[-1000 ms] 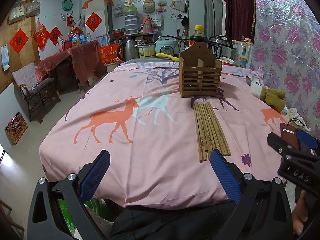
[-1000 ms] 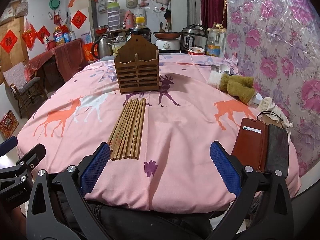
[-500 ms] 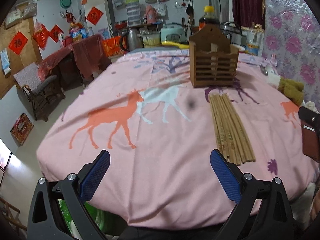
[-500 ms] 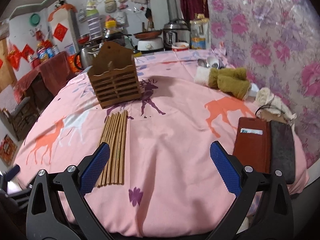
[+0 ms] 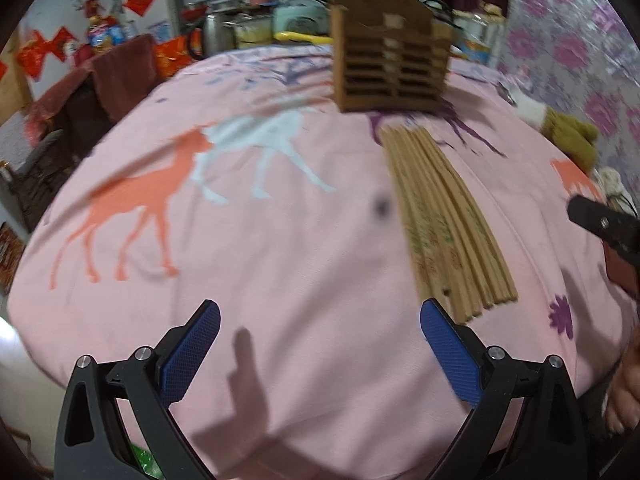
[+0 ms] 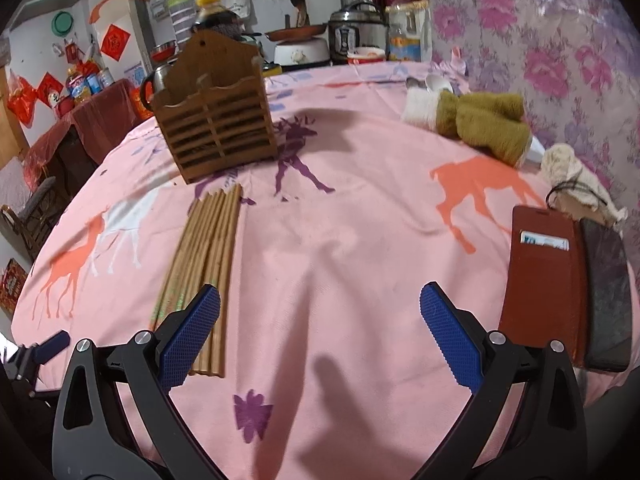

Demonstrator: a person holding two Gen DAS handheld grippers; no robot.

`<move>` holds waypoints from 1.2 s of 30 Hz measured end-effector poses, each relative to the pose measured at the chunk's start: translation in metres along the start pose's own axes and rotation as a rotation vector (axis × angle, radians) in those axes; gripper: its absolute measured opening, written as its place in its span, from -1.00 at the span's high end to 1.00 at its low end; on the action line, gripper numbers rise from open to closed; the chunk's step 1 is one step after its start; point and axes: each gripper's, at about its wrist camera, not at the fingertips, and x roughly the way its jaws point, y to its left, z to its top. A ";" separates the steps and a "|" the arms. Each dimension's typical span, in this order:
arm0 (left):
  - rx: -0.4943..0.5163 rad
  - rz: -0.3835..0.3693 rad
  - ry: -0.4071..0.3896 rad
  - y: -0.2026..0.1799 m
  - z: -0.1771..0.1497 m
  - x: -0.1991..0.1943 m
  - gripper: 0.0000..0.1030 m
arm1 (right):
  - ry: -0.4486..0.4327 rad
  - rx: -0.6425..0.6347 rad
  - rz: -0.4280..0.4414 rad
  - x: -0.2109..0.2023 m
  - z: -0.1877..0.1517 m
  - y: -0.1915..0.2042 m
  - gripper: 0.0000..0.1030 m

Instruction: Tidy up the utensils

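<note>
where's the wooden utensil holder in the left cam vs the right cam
Left wrist view: the wooden utensil holder stands top centre-right, blurred, beyond the far end of the chopsticks.
Right wrist view: it stands upper left, again just past the chopsticks' far end.
Shared landmark: the purple deer print on the cloth beside the holder.

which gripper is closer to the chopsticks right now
Right. The right gripper has its left finger overlapping the near ends of the chopsticks. The left gripper sits left of the bundle, its right finger just short of it.
</note>
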 end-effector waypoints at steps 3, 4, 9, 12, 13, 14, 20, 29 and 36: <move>0.037 -0.015 0.006 -0.011 0.001 0.006 -0.91 | 0.001 0.015 -0.002 0.002 0.001 -0.005 -0.87; 0.043 -0.014 0.008 -0.013 0.001 0.009 -0.91 | -0.001 0.018 -0.002 0.002 0.001 -0.006 -0.87; 0.053 -0.030 -0.001 -0.016 0.004 0.014 -0.91 | -0.014 0.019 0.001 -0.001 0.000 -0.007 -0.87; 0.035 -0.002 -0.007 -0.008 0.003 0.014 -0.91 | -0.019 0.014 0.000 -0.002 0.000 -0.006 -0.87; 0.026 0.003 -0.005 -0.003 0.003 0.014 -0.91 | -0.022 0.012 -0.001 -0.002 0.000 -0.006 -0.87; 0.007 -0.010 -0.004 0.002 0.003 0.014 -0.91 | -0.022 0.012 -0.002 -0.003 -0.001 -0.006 -0.87; 0.005 -0.009 -0.008 0.001 0.006 0.016 -0.91 | -0.019 0.003 -0.004 -0.003 -0.002 -0.005 -0.87; 0.038 0.008 -0.018 -0.007 0.009 0.026 -0.89 | -0.025 0.003 -0.014 -0.002 -0.002 -0.006 -0.87; -0.019 0.059 -0.048 0.018 0.008 0.019 -0.20 | -0.038 -0.015 -0.024 -0.003 -0.005 -0.004 -0.87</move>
